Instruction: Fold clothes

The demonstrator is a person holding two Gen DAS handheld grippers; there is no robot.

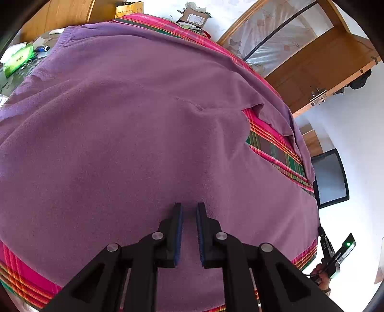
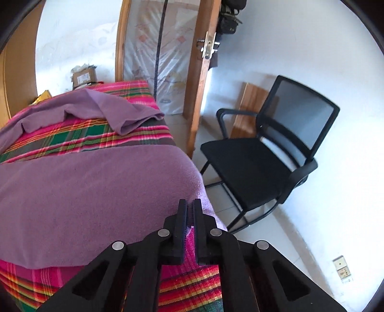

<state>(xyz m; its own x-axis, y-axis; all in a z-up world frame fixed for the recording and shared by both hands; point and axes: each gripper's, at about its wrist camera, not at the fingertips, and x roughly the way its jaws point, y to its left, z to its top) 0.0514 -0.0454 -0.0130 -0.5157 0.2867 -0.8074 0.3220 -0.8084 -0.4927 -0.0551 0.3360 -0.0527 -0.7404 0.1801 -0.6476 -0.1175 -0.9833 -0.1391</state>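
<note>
A purple fleece garment (image 1: pixel 144 120) lies spread over a table covered with a pink and green plaid cloth (image 1: pixel 276 148). One sleeve (image 1: pixel 276 112) is folded in towards the right side. My left gripper (image 1: pixel 189 211) hovers low over the garment's near part, jaws a narrow gap apart with nothing pinched. In the right wrist view the garment (image 2: pixel 96 187) drapes over the table's near right corner. There my right gripper (image 2: pixel 190 206) is shut on the garment's edge, with purple fabric showing between its pads. The sleeve (image 2: pixel 120 112) lies bunched at the far end.
A black mesh chair (image 2: pixel 252 168) stands right of the table, close to its corner. Behind it is a wooden door (image 2: pixel 199 72). A green tissue pack (image 1: pixel 18 58) and a cardboard box (image 1: pixel 192 18) lie beyond the garment's far edge. A hand (image 1: pixel 322 276) shows at the table's right corner.
</note>
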